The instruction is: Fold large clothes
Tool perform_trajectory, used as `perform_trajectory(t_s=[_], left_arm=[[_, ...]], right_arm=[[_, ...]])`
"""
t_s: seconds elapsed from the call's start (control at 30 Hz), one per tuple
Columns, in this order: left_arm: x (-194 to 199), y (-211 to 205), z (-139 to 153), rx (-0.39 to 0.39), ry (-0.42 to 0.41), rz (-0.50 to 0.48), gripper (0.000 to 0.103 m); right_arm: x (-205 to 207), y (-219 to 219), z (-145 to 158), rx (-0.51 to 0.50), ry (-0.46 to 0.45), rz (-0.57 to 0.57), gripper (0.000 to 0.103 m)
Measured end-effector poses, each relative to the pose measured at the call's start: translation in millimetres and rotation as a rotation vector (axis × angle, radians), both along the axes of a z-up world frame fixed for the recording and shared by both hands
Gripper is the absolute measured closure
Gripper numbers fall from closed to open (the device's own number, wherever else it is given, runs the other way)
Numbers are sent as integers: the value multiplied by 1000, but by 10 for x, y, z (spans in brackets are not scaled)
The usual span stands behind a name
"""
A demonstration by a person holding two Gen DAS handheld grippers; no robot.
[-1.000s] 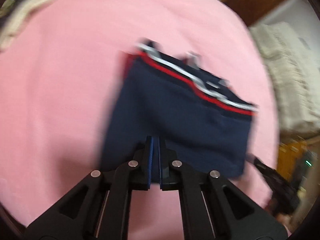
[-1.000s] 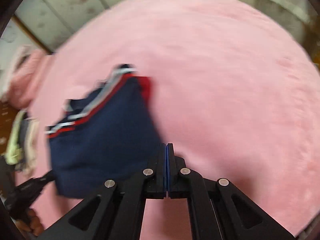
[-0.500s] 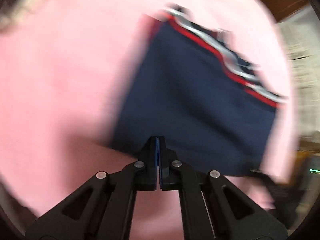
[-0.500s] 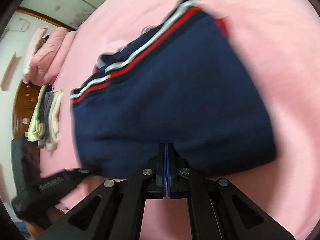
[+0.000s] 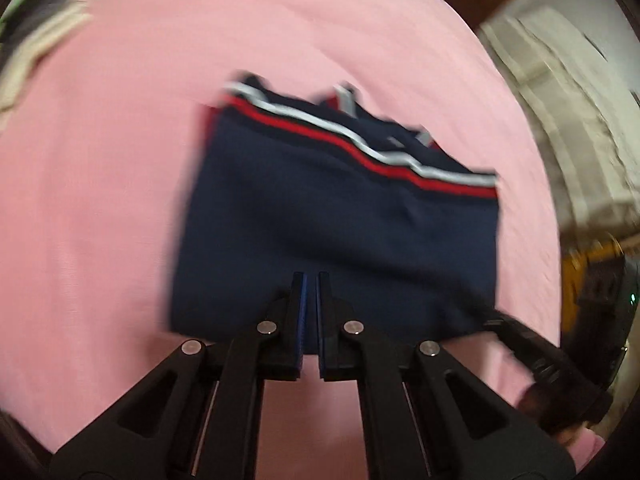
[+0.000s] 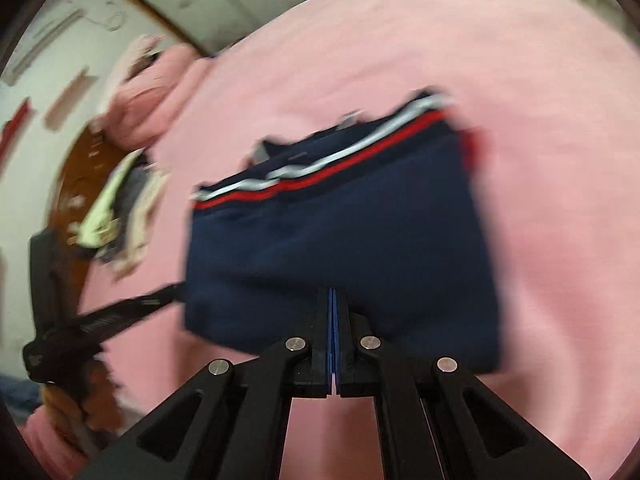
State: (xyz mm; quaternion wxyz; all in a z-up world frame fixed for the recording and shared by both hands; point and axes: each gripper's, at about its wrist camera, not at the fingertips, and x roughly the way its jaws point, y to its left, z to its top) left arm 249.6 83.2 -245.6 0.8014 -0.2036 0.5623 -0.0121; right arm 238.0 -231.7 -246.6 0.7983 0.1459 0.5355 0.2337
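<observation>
A navy garment (image 5: 320, 208) with a red and a white stripe lies folded into a rectangle on the pink bed sheet (image 5: 100, 200). My left gripper (image 5: 310, 276) is shut, its tips over the garment's near edge, and I see nothing gripped between them. The right wrist view shows the same garment (image 6: 340, 240) with my right gripper (image 6: 333, 290) shut above its near edge. The right gripper (image 5: 490, 318) also shows by the garment's near right corner, and the left gripper (image 6: 176, 290) by its left edge. Both views are blurred by motion.
A pile of pale and grey clothes (image 5: 36, 36) lies at the far left of the bed, seen also as the clothes pile (image 6: 120, 208). A pink pillow (image 6: 148, 92) and a wooden headboard (image 6: 80, 184) are behind it. A cream quilted cover (image 5: 560, 120) lies off the bed's right side.
The right gripper swung from beside the garment's right edge to over its near edge. The left gripper's tips drew back to that edge, then came over the cloth again. Both stayed shut.
</observation>
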Motion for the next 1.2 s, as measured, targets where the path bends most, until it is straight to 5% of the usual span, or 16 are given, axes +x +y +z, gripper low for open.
perform_trajectory(t_s=[0.2,0.4,0.63,0.77,0.93,1.1,1.2], left_arm=[[389,-188,-267,-37,26,-52,102],[921,-328,-333,-7,-17,-57,102],[1345,-209,-496,-15,-24,4,102],[1406,-200,-575,-45,-45,53,102],[1334,-166,-575,-49,-63,92,102],[1108,136,-505,-24,-77,161,102],[1008,324,-478,66,-75,242,102]], right_arm=[[157,654,-255,-34,21,130,103],[451,843,-407,-2,-12,110,103],[1283,903,-591,41,-22,-1,103],[1592,892,-601,26,-64,-65,103],[1841,738,-699,64,-13,-112,103],[1744,373,-602,-68,-96,-163,103],[1640,93,-528,-176,-142,-245,103]])
